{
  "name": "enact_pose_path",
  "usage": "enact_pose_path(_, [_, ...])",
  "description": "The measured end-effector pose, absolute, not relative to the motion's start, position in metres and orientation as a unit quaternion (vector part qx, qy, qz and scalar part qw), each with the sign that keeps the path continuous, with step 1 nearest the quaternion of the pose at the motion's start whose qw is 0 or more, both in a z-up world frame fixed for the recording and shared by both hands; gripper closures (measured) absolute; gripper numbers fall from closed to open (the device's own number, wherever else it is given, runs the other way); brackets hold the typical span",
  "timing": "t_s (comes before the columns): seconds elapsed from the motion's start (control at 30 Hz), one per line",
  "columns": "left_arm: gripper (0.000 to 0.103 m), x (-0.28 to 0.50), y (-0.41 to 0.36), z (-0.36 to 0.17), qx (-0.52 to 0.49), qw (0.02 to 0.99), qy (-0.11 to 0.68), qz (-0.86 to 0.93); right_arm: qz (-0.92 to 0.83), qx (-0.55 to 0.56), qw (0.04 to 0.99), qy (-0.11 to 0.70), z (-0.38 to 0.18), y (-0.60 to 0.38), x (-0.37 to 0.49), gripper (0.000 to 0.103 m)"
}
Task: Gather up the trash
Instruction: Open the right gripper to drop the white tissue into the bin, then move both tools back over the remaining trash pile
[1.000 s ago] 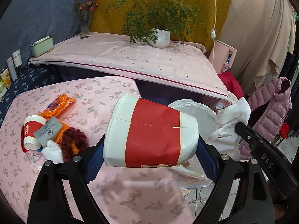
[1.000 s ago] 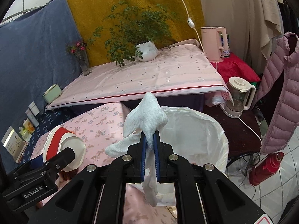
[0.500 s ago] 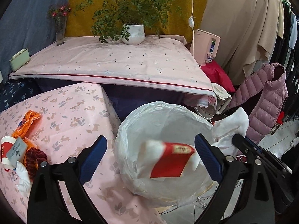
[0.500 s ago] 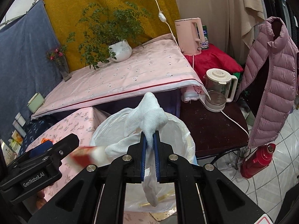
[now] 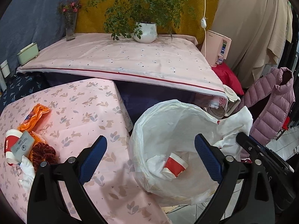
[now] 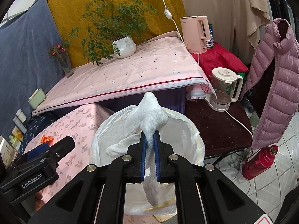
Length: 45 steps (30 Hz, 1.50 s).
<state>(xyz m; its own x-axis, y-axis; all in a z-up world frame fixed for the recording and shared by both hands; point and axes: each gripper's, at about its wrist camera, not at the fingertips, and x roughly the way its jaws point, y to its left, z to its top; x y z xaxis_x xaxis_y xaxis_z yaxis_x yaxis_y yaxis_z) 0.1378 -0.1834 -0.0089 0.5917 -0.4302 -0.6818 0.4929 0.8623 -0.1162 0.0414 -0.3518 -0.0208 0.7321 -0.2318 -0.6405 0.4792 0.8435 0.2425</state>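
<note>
My left gripper (image 5: 150, 157) stands wide and empty above the lined bin (image 5: 142, 130), where a red paper cup (image 5: 174, 165) lies. My right gripper (image 6: 149, 147) pinches a white cloth (image 6: 149, 115) over the bin; release it well inside the rim. More trash (image 5: 28, 140) waits on the surface (image 5: 84, 102).

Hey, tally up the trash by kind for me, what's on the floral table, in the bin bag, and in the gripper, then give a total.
Red and white paper cups: 2, one in the bin bag, one on the table
Orange wrapper: 1
Grey packet: 1
Dark red scrunchie-like bundle: 1
White cloth: 2, one in the right gripper, one on the table
Total: 7
</note>
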Motion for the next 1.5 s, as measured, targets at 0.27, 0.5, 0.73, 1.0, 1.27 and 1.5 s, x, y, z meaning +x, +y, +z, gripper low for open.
enact_pose_path(0.27, [0.013,0.142,-0.162,-0.009,0.033,0.896,0.376,-0.235,-0.192,0.198,0.911,0.305,-0.015,-0.341,0.05,0.085])
enact_pose_path(0.5, [0.013,0.14,-0.144,-0.009,0.02,0.899,0.379,-0.219,-0.188,0.192,0.914,0.303,-0.01,-0.332,0.048,0.076])
enact_pose_path(0.73, [0.013,0.136,-0.126,-0.013,0.019,0.903,0.38,-0.198,-0.175,0.189,0.915,0.309,-0.011,-0.316,0.048,0.07])
enact_pose_path(1.0, [0.013,0.137,-0.098,-0.013,-0.001,0.907,0.384,-0.174,-0.156,0.176,0.919,0.316,-0.009,-0.292,0.051,0.065])
enact_pose_path(1.27, [0.013,0.14,-0.065,-0.013,-0.018,0.912,0.385,-0.143,-0.136,0.164,0.922,0.324,-0.008,-0.263,0.057,0.065])
enact_pose_path(1.5, [0.013,0.141,-0.035,-0.02,-0.031,0.913,0.391,-0.117,-0.114,0.149,0.924,0.333,-0.009,-0.236,0.062,0.065])
